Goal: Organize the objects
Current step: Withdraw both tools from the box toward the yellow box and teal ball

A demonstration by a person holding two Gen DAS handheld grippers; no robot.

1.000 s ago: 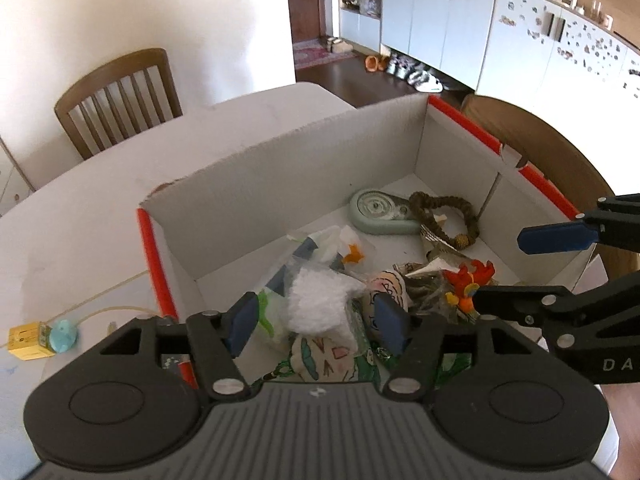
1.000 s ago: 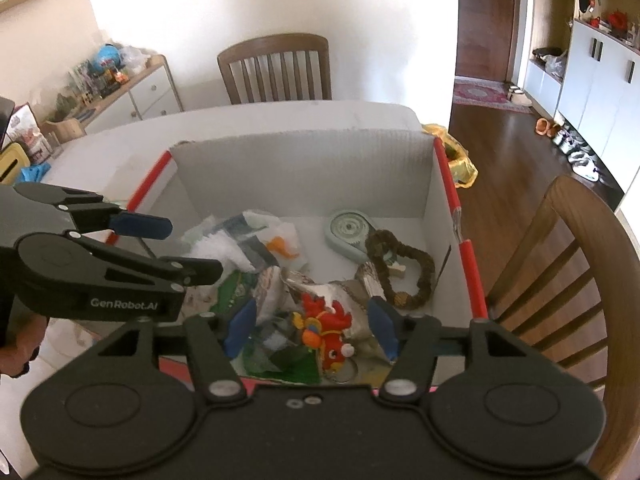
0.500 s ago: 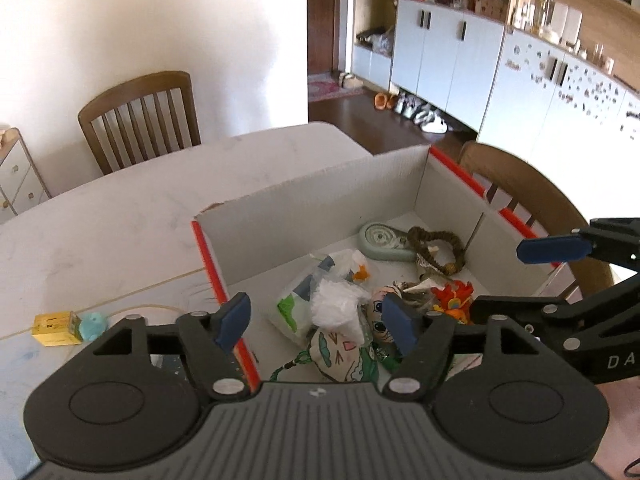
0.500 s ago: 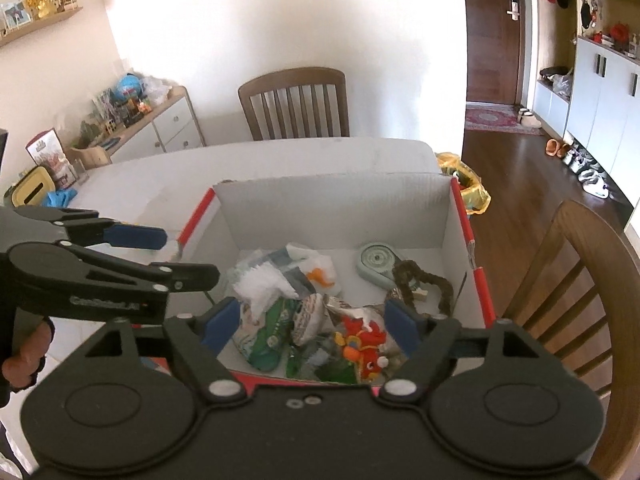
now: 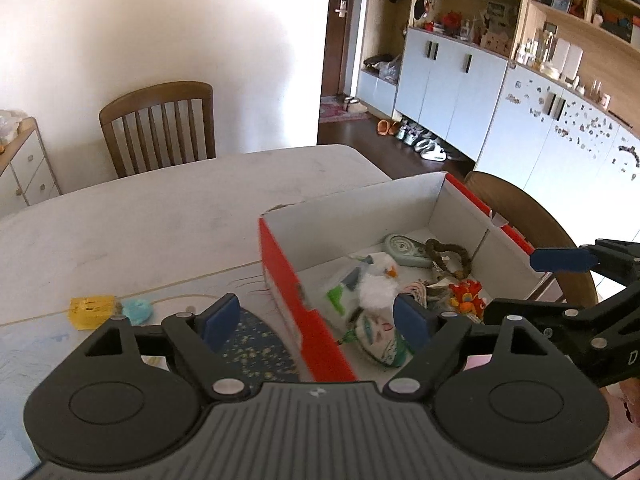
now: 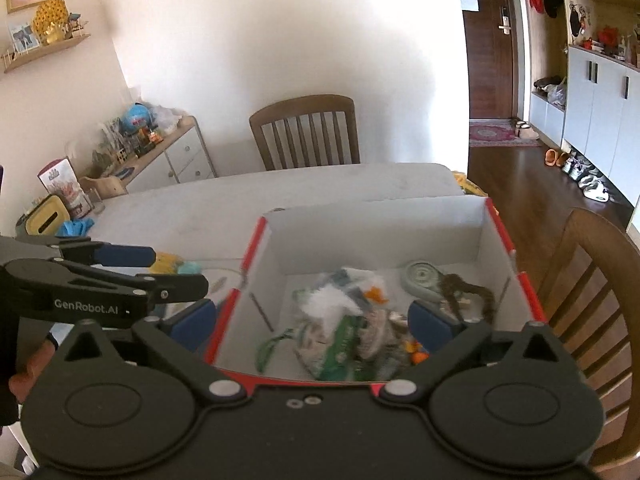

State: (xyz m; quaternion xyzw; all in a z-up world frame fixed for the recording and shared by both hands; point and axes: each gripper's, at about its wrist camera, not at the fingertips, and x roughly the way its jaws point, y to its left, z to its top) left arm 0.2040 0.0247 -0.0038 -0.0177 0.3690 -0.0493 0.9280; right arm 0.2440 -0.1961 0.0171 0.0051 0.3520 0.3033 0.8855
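Now the left gripper [image 5: 316, 318] is held wide and empty, straddling the red left wall of the box [image 5: 298, 308]: one fingertip is seen over the tabletop [image 5: 160, 216], the other over the pile inside. The right gripper [image 6: 310, 322] is likewise spread wide with nothing between its pads, poised above the near edge of the box.

Two small things are left outside on the tabletop, just beyond the box's left wall: a yellow block [image 5: 91, 311] and a pale blue piece [image 5: 137, 311] touching it. From the left gripper they lie ahead and to the left; the left gripper is judged the nearer by far, the right one being over the box. The pair's long axis runs roughly parallel to the near tabletop edge, so a grasp across the short side would be called for.

The block is seen as squat, flat-faced and yellow with faint markings; the blue piece is rounded, its material not made out. Inside the box, a white fluffy toy [image 5: 378, 280], a red-orange figure [image 5: 466, 298], a grey-green tape dispenser [image 5: 404, 245] and a brown loop [image 5: 448, 254] are already gathered toward the near right corner.
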